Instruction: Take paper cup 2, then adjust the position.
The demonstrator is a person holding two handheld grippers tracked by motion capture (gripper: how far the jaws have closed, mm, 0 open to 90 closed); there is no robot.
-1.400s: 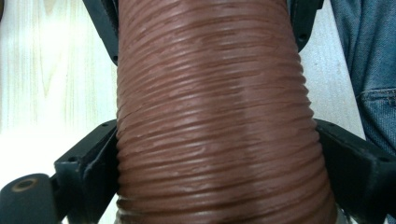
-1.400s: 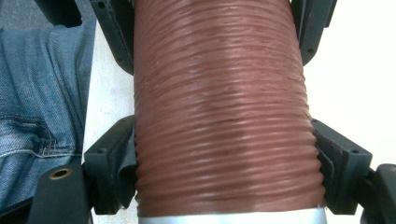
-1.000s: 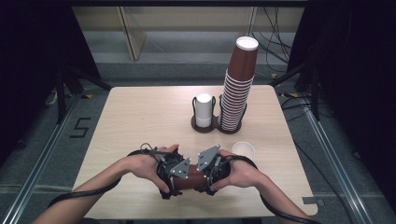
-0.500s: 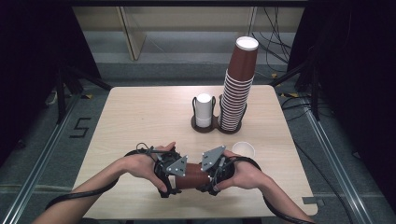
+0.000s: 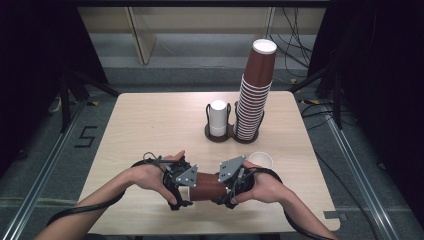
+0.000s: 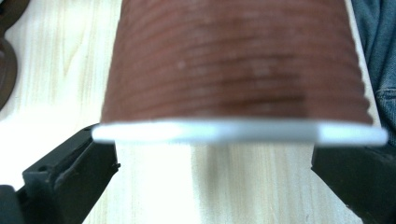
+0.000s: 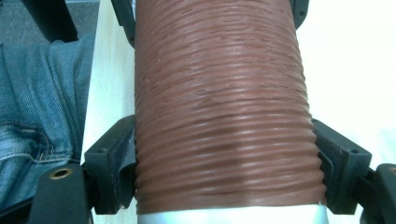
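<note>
A brown ribbed paper cup (image 5: 207, 186) lies on its side just above the wooden table (image 5: 150, 130), near its front edge, held between both grippers. My left gripper (image 5: 184, 192) is at the cup's white-rimmed mouth. In the left gripper view its jaws (image 6: 210, 163) touch the two ends of the rim, with the cup (image 6: 233, 60) narrowing away. My right gripper (image 5: 225, 192) holds the base end. In the right gripper view its pads (image 7: 229, 172) press both sides of the ribbed cup wall (image 7: 224, 116), just ahead of the white base.
A tall upside-down stack of brown cups (image 5: 255, 95) stands in a dark two-ring holder (image 5: 220, 135) at the middle back, with a white cup (image 5: 218, 117) in the other ring. A small white cup (image 5: 261, 161) stands upright just right of the right hand. The person's jeans (image 7: 42, 93) lie past the table edge.
</note>
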